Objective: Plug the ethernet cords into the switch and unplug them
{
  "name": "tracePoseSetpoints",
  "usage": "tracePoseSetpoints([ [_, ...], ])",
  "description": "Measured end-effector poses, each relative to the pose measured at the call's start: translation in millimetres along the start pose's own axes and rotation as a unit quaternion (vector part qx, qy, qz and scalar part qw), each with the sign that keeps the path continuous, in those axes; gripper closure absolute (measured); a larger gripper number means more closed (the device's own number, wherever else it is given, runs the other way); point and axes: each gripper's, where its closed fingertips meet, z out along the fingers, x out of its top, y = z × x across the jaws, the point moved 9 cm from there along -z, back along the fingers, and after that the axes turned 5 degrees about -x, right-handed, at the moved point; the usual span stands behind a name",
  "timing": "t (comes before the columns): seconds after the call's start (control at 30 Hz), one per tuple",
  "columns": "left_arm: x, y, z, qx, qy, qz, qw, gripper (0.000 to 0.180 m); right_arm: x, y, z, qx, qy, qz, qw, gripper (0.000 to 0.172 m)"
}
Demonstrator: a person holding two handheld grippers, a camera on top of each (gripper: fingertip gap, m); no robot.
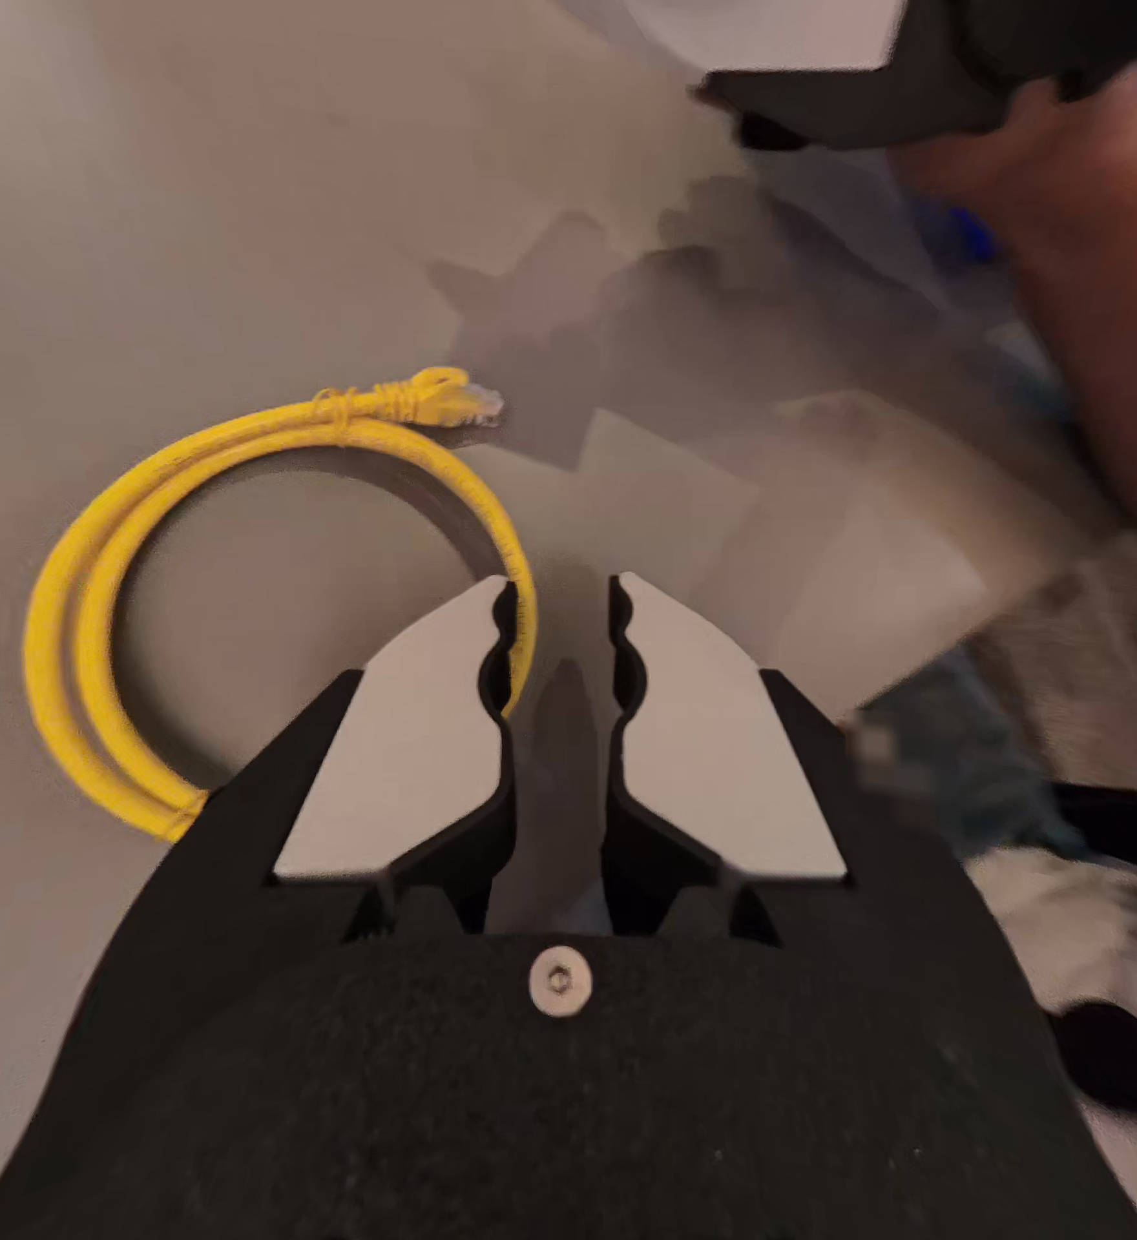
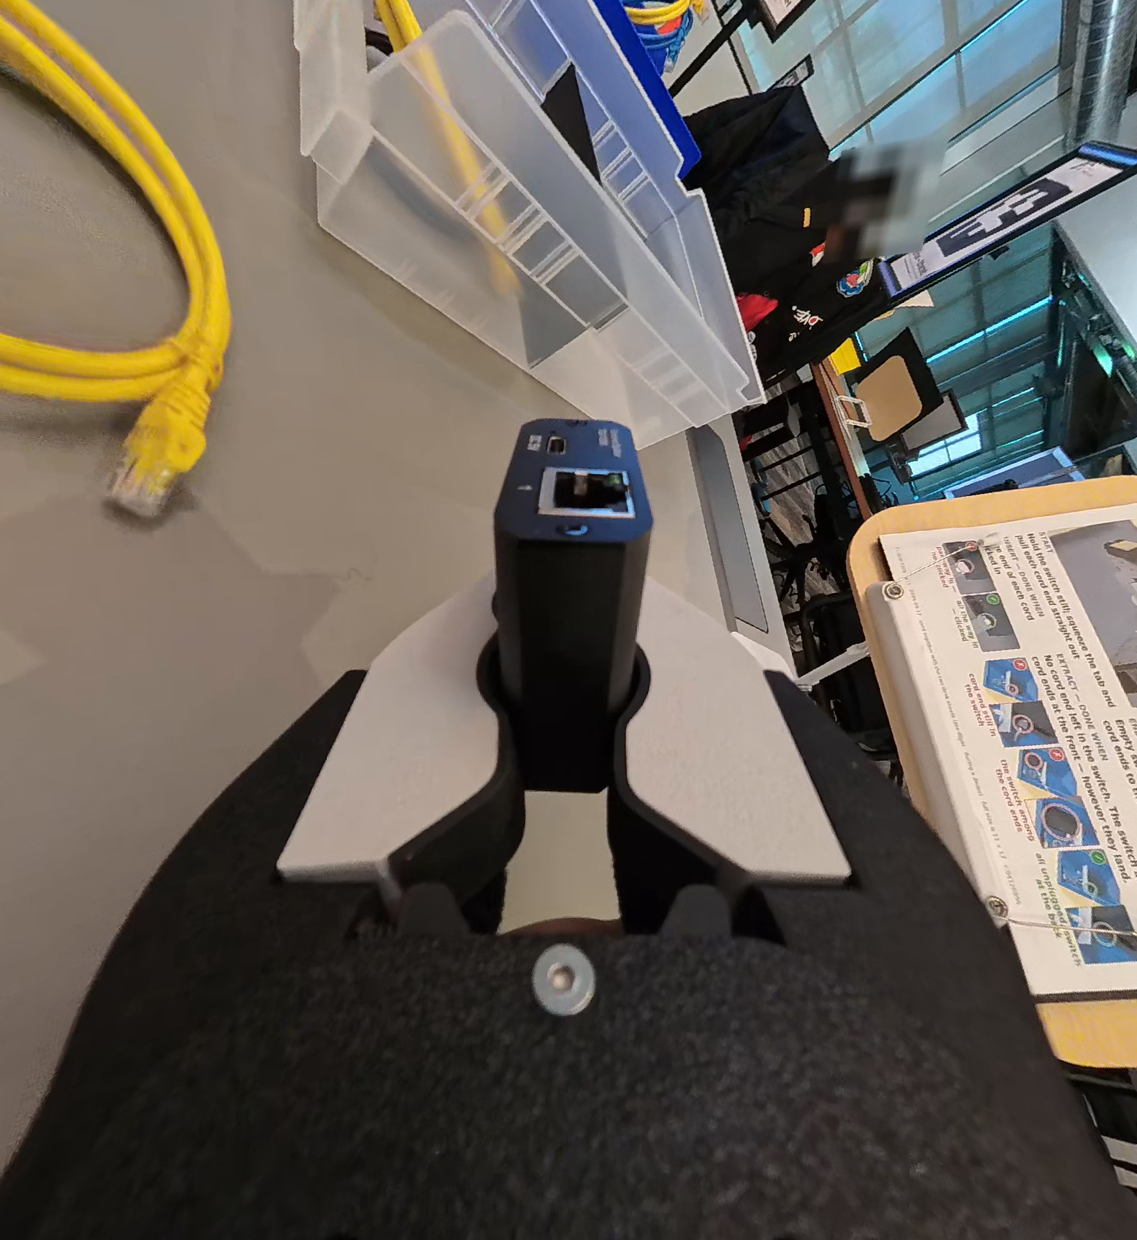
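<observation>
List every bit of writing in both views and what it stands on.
I will not quote wording; here is where it stands.
Instruction sheet on the wooden board: printed lines, legible.
Switch, blue end face: tiny white marks, too small to read.
Background sign: large characters.
Yellow cord, jacket: dark print, blurred.

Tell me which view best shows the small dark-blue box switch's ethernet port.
Right wrist view: the small dark-blue box switch stands clamped in the right gripper, its open port facing the camera. The left wrist view shows no switch.
</observation>
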Motion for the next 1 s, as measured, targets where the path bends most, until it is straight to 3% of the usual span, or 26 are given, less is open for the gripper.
tracePoseSetpoints([
  [0.07,5.6,1.8,-7.5,-0.047,0.006,0.009,0.999,0.147,-1.3,0.3,0.2,0.002,-0.001,0.005,1.000,0.147],
  [0.17,23.4,-6.4,-25.7,-0.103,-0.013,0.087,0.991,0.135,-1.5,0.0,0.4,0.005,0.001,0.009,1.000,0.147],
  [0.3,53.6,-29.4,-28.4,-0.128,-0.020,0.286,0.950,0.137,-0.1,-2.8,1.0,0.018,0.012,0.015,1.000,0.147],
  [0.37,63.8,-47.6,-10.5,-0.140,-0.051,0.327,0.933,0.139,0.7,-5.0,0.9,0.032,0.023,0.019,0.999,0.147],
  [0.47,74.3,-67.2,22.4,-0.206,-0.149,0.276,0.927,0.136,0.3,-4.5,-0.2,0.036,0.029,0.025,0.999,0.147],
  [0.57,77.4,-79.1,40.4,-0.285,-0.198,0.214,0.913,0.136,-1.6,-2.6,-1.2,0.036,0.033,0.033,0.998,0.147],
  [0.73,86.4,-89.4,46.2,-0.285,-0.200,0.217,0.912,0.137,-0.6,-7.0,-0.8,0.043,0.030,0.018,0.998,0.147],
  [0.83,83.1,-90.0,53.9,-0.233,-0.216,0.255,0.913,0.137,2.0,-10.4,-0.5,0.046,0.031,0.007,0.998,0.147],
  [1.0,73.8,-83.8,55.6,-0.241,-0.226,0.275,0.903,0.165,1.2,-11.1,-0.1,0.050,0.031,0.009,0.998,0.147],
])
